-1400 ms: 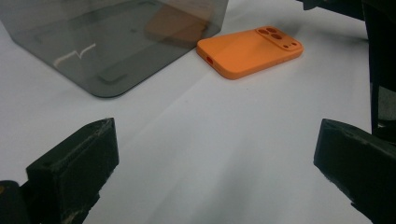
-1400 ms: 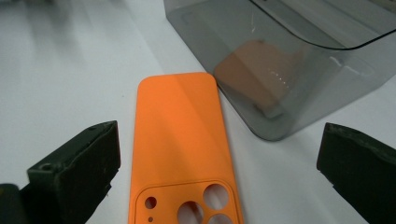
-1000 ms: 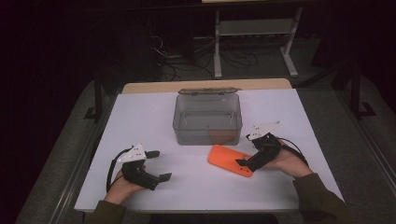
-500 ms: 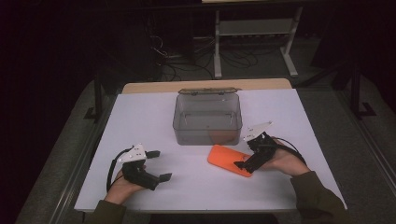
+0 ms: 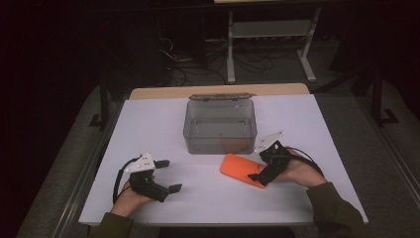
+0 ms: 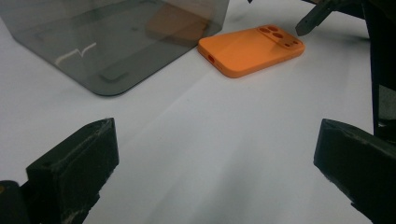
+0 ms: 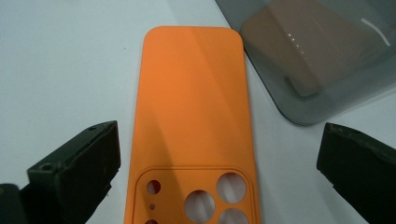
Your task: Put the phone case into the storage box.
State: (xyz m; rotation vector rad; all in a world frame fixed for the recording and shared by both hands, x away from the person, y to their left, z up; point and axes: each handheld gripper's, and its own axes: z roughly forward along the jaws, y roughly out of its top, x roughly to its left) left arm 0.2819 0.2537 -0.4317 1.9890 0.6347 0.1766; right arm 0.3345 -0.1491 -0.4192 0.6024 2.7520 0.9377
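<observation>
Orange silicone is catching the light where the phone case (image 5: 242, 170) is lying face down on the white table (image 5: 163, 119), just in front of the smoky plastic box (image 5: 220, 126) and a little to its right. From above, the right gripper (image 5: 264, 171) is sitting at the case's near right end, though that angle is not letting me judge whether it is touching. The right gripper view is settling it: both black jaws are standing wide apart on either side of the camera-hole end of the case (image 7: 196, 135), holding nothing, with bare table showing between each jaw and the orange edge. That same view is also showing a tan shape through the box wall (image 7: 322, 56), which the high view is only hinting at. The left gripper (image 5: 161, 186) is resting well apart on the near left of the table, jaws spread and empty, and its own view is looking across open tabletop toward the case (image 6: 252, 49) and the box corner (image 6: 107, 42).
</observation>
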